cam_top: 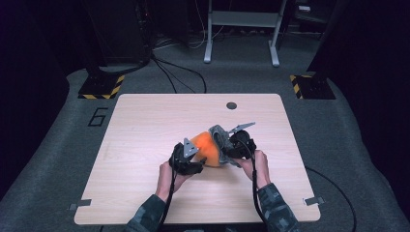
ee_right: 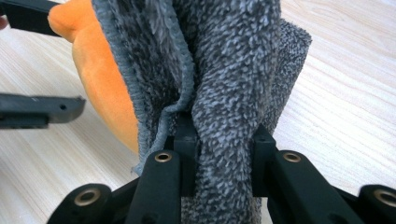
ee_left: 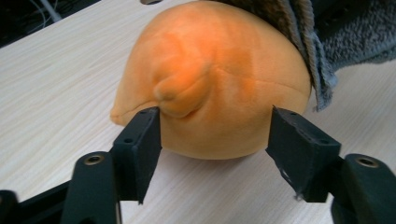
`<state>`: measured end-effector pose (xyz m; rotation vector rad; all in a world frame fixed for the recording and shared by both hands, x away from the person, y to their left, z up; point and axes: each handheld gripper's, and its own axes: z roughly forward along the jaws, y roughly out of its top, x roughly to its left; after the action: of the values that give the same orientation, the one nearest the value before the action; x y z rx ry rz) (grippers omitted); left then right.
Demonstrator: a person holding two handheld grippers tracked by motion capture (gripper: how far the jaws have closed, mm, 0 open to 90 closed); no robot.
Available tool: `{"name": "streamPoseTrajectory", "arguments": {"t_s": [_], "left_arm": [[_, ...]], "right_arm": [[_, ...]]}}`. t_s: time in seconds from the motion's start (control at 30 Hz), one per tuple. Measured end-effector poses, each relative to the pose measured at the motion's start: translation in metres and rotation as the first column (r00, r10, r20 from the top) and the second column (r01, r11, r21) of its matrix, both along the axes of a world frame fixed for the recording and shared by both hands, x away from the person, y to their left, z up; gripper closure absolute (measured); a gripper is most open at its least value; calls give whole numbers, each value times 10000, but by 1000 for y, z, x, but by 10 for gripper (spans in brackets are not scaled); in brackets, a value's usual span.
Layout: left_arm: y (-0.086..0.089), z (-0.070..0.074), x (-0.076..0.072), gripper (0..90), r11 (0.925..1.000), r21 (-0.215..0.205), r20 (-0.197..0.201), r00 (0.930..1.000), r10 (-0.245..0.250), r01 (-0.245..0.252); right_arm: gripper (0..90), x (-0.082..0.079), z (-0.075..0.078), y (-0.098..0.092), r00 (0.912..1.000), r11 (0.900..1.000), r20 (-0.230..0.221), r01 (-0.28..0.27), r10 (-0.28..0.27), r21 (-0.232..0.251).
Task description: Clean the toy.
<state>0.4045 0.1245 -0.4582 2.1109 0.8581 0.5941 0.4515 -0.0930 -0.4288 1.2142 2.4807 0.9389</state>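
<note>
While the left gripper (ee_left: 215,135) is sitting low on the table (cam_top: 145,121), its 2 black jaws are standing apart on either side of the orange plush toy (ee_left: 210,84). Its left pad is lying just at the toy's rounded flank beside a small raised nub, and the right pad is standing a little clear of the fabric, so nothing is being squeezed between them. In the high view this left gripper (cam_top: 189,162) is lying at the near left of the orange plush toy (cam_top: 205,147), with a hand behind it.

Across from it, the right gripper (ee_right: 223,154) is pinching a thick fold of grey fuzzy cloth (ee_right: 229,70); its jaws are standing narrow, with the pile bulging out above and below the pads. From the high view the right gripper (cam_top: 231,145) is sitting at the toy's right, and the grey fuzzy cloth (cam_top: 220,135) is wrapping that end of the toy.

That cloth is covering the far end of the orange plush toy (ee_right: 107,93) like a sleeve or pouch, its hemmed edge running down across the orange surface, while the uncovered orange end is pointing toward the left gripper. Whether the cloth is a closed bag I cannot tell. Toy and cloth are resting near the middle of the table, slightly toward the near edge.
</note>
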Motion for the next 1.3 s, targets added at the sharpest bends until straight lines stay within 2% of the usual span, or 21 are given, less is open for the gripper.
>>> {"name": "streamPoseTrajectory", "arguments": {"t_s": [0.07,0.17,0.37,0.5,0.57,0.7,0.83,1.0,1.1,1.2,1.3], "left_arm": [[-4,-1,1,310,9995,273,44,9999,-150,148],[-6,-3,2,379,9992,370,155,9997,-174,169],[-10,-4,5,655,9971,699,120,9995,-295,286],[-11,-4,6,812,9984,537,43,9999,-148,146],[-11,-3,5,834,9995,298,138,9999,64,-68],[-9,-1,4,843,9995,-227,84,9997,236,-234],[-8,3,2,849,9974,-626,-60,9994,354,-357],[-8,8,-3,852,9949,-914,-99,9991,417,-424],[-7,11,-6,853,9904,-1306,-362,9985,408,-452],[-6,15,-10,854,9856,-1639,-489,9983,330,-406],[-7,13,-9,853,9855,-1639,-518,9981,347,-428]], "right_arm": [[719,0,0,0,10000,10000,-6,6,-6,15],[719,1,0,-1,10000,10000,-46,6,-5,55],[719,1,-1,-2,9998,9997,30,170,-171,173],[718,-1,-3,-7,9996,9988,64,284,-286,411],[717,-1,-3,-10,9996,9988,125,242,-248,424],[717,-6,3,-11,9989,9979,268,366,-380,528],[717,-11,9,-11,9987,9988,471,194,-215,442],[716,-18,22,-3,9977,9986,664,67,-102,521],[716,-22,28,4,9965,9986,796,-288,251,450],[714,-25,31,13,9964,9986,818,-280,243,444],[714,-22,28,16,9973,9990,725,-134,104,424]]}}
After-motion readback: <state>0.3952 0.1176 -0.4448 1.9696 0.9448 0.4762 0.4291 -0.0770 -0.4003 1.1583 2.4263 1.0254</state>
